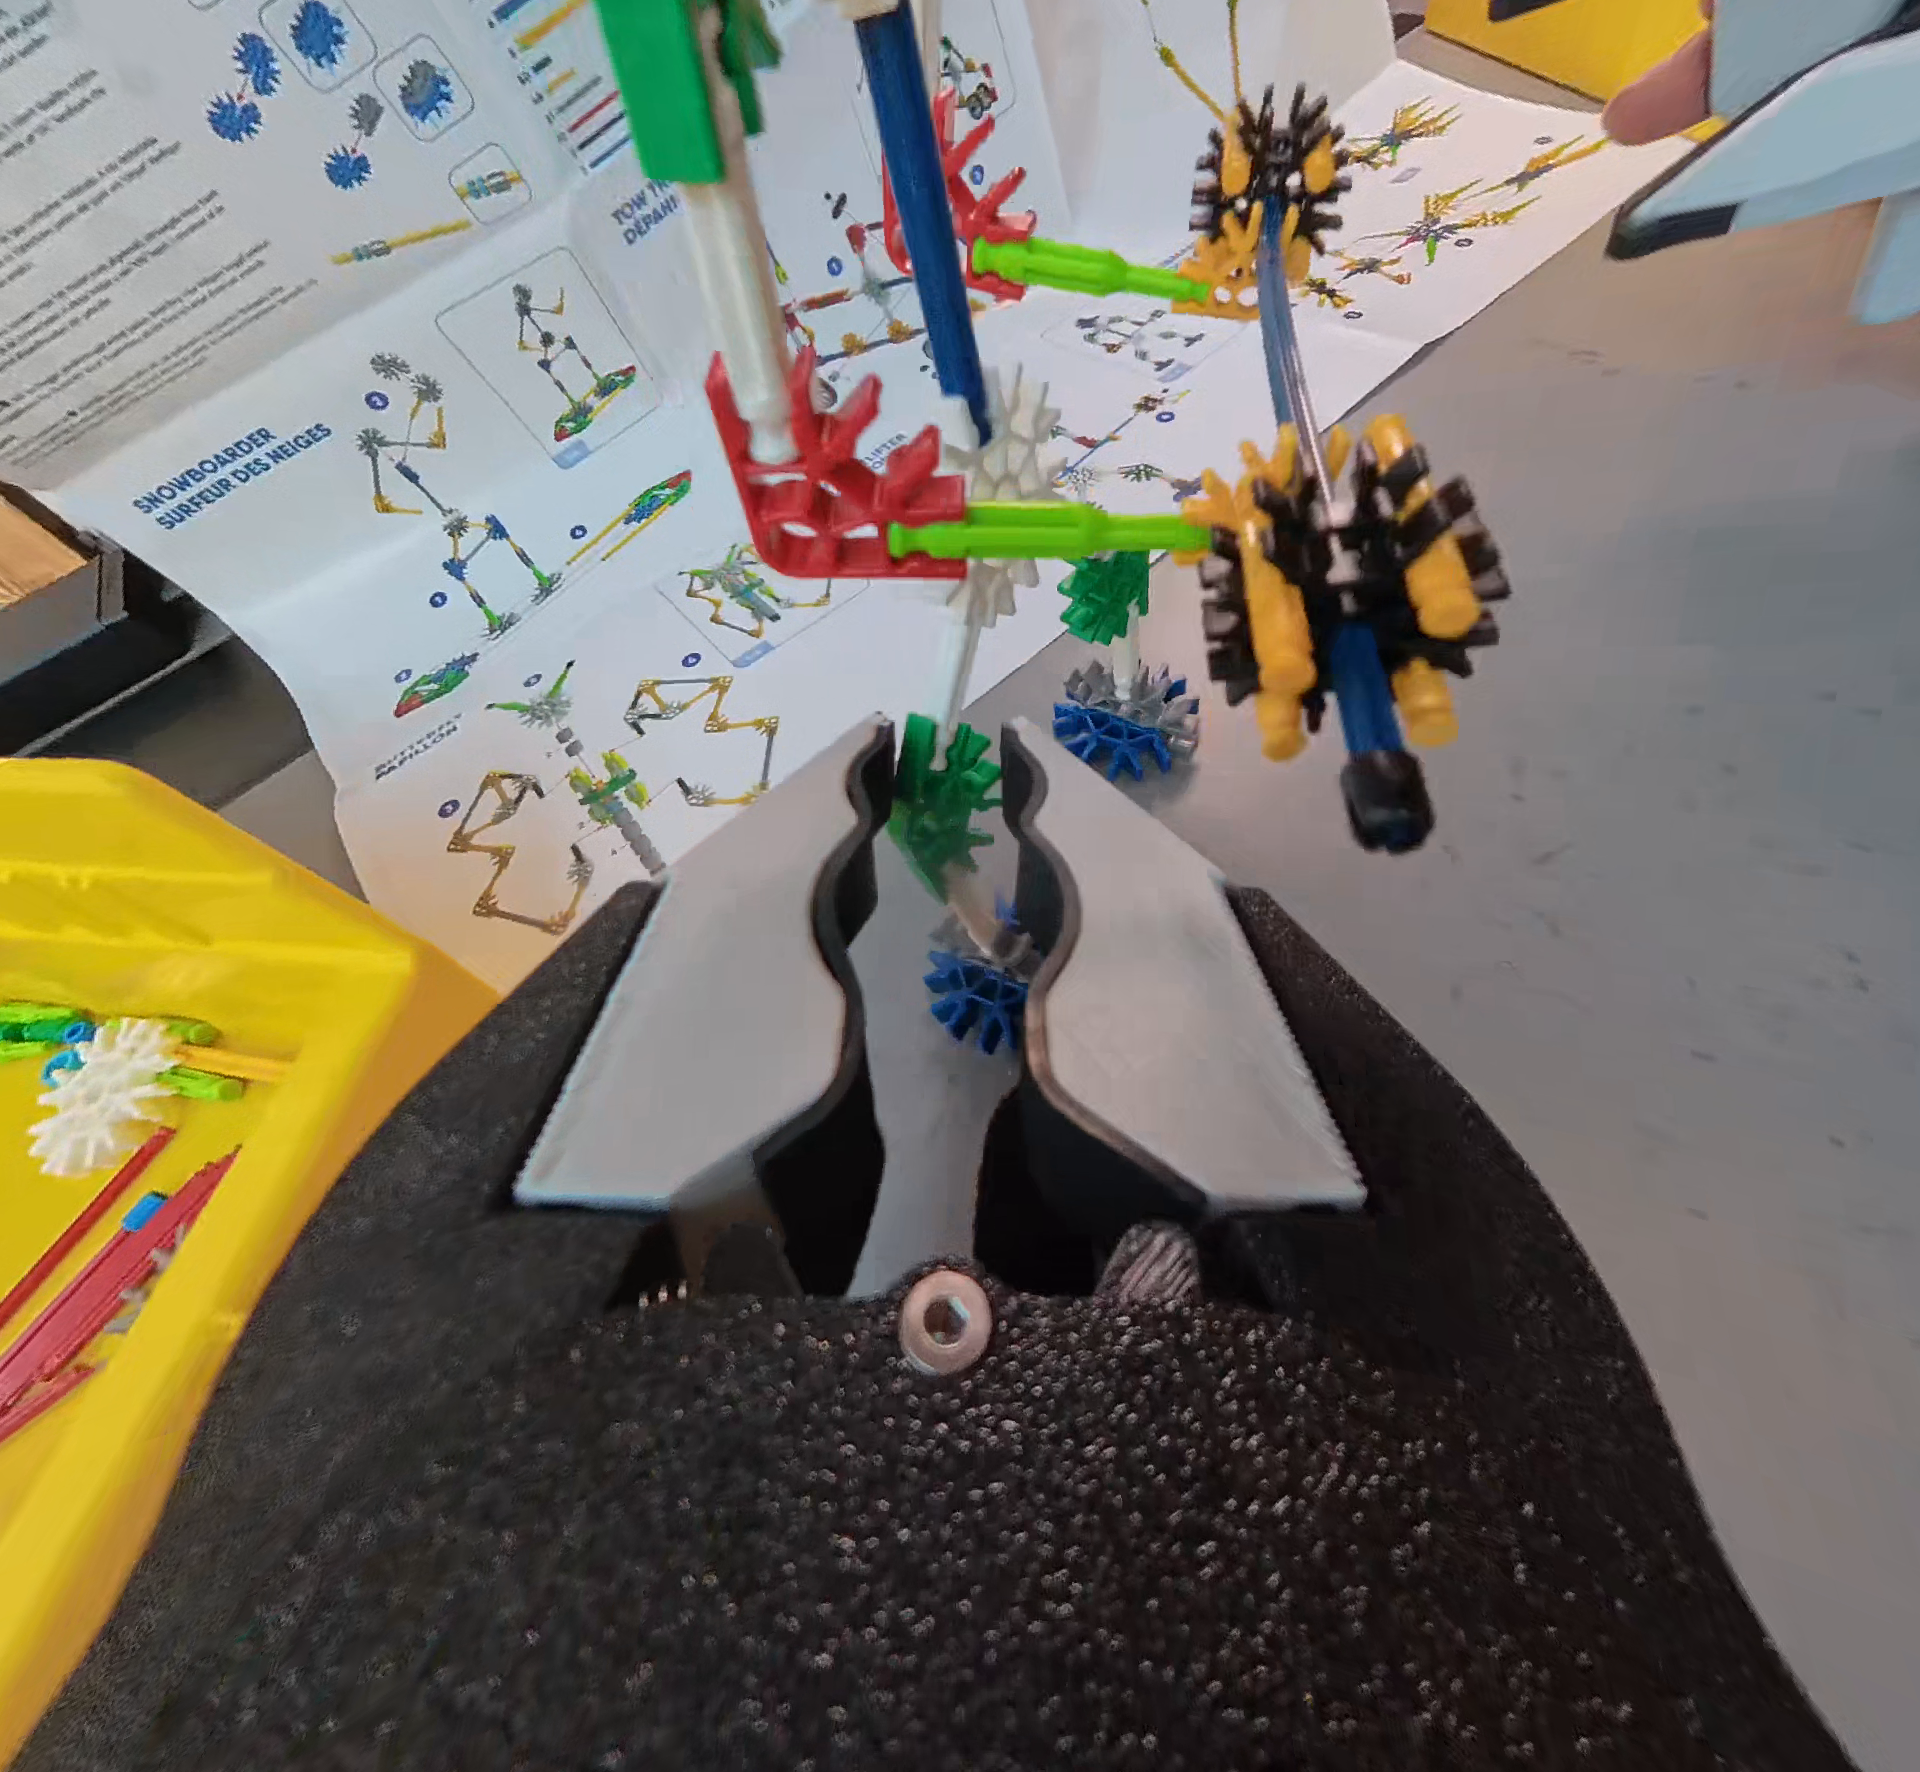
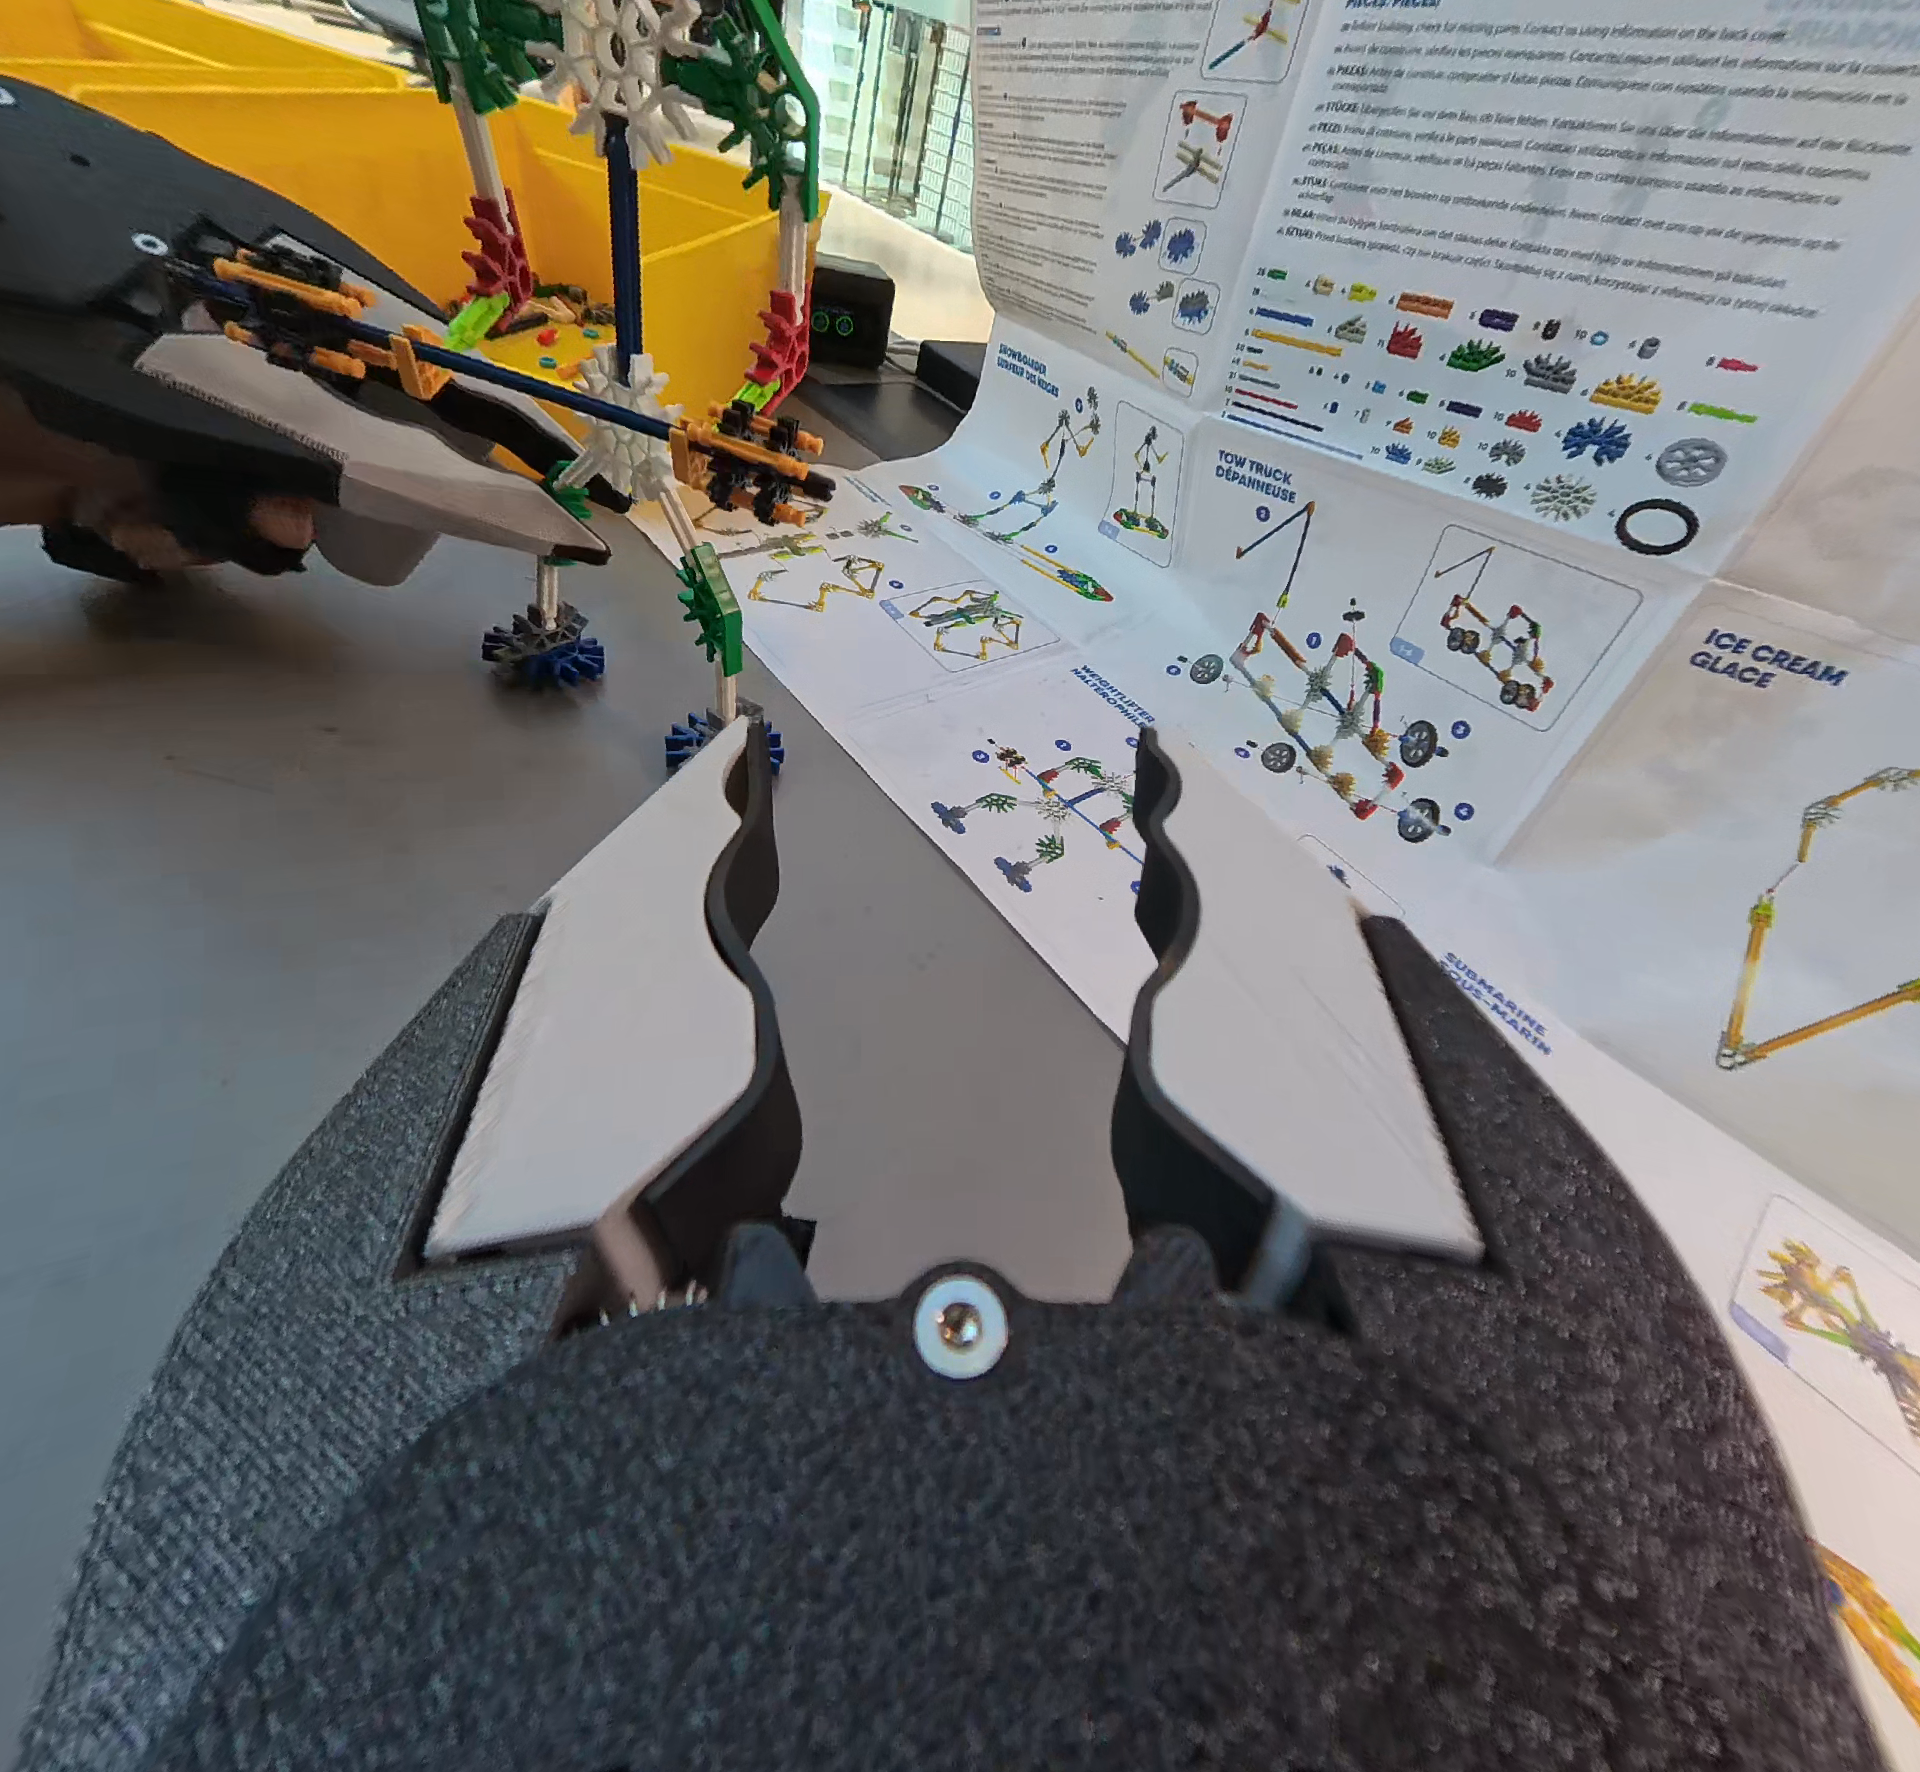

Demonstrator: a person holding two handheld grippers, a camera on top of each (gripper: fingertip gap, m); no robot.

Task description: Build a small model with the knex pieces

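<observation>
Clearly the left claw point(image 1: 945, 787) is pinching a green snowflake-shaped connector point(image 1: 940, 792) low on a rod-and-connector toy model point(image 1: 883, 475), its fingers close on either side of that piece. Below the connector a white rod runs down between the fingers to a blue and grey connector foot point(image 1: 977, 979). The model stands on the grey counter point(image 1: 1558, 995), with red corner connectors, bright green rods and a blue axle carrying black-and-yellow wheel clusters point(image 1: 1351, 590).

The right claw point(image 2: 951, 766) is spread wide and holds nothing; it hovers over the counter just beside the model's other blue foot point(image 2: 691, 740).

A printed instruction sheet point(image 2: 1455, 372) with coloured diagrams and blue headings lies behind the model, curling up at the back. A yellow parts bin point(image 1: 156, 891) with loose pieces sits at the left.
</observation>
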